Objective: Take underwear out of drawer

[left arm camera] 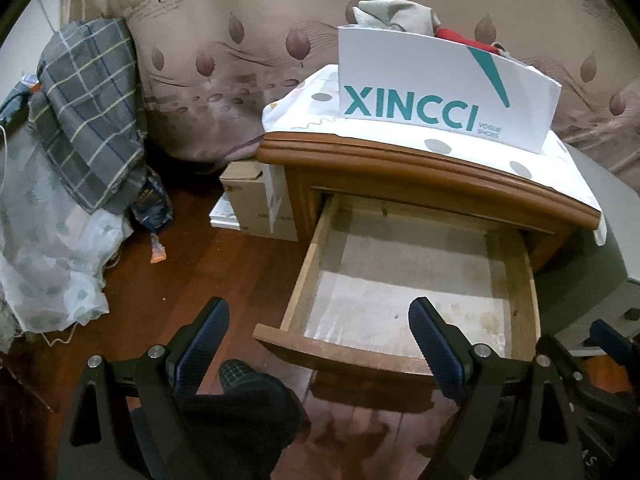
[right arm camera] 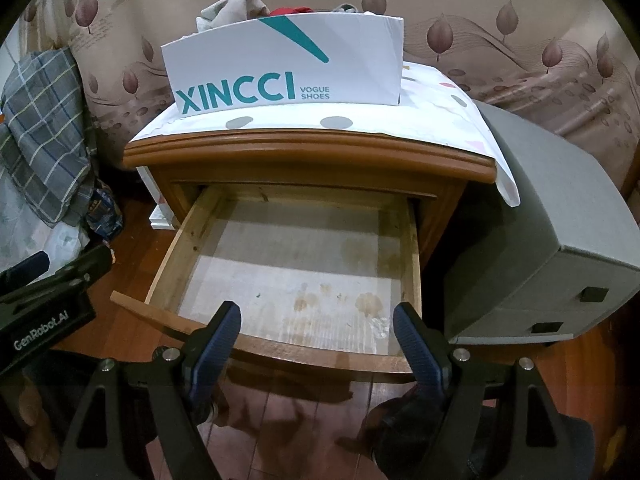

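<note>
The wooden drawer of the nightstand is pulled out and holds nothing but a stained paper liner; it also shows in the right wrist view. On top stands a white XINCCI shoe box with grey and red garments sticking out. My left gripper is open and empty above the drawer's front left corner. My right gripper is open and empty above the drawer's front edge.
A grey box-like unit stands right of the nightstand. A plaid cloth lies over a pile at the left. Cardboard boxes sit on the wood floor beside the nightstand. A patterned curtain hangs behind.
</note>
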A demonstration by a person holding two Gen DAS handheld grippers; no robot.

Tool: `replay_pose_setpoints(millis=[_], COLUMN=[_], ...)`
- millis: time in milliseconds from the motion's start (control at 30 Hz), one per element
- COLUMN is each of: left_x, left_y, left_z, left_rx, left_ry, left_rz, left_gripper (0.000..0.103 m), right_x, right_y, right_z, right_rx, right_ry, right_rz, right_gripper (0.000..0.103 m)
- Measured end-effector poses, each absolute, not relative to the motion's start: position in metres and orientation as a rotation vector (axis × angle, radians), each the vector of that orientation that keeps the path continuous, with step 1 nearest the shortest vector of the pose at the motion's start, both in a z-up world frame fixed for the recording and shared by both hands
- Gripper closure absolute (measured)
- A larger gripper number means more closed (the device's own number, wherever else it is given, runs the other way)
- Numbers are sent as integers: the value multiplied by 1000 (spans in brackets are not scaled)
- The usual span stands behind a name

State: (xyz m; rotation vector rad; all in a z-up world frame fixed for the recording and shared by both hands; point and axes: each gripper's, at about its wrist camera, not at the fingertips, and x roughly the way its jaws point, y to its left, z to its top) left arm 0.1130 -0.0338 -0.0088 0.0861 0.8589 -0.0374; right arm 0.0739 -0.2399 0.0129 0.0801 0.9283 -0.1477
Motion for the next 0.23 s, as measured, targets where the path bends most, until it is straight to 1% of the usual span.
replay_pose_setpoints(millis=[233], left_x=[115], left_y=[-38], left_z=[-11], left_rx=[89], left_ry=[873], left_rz=[-39], left_gripper=[14], right_x=[74], right_y=[-240], right_z=[13], right_rx=[79], right_ry=[930], right_rz=[-147], right_gripper=[22])
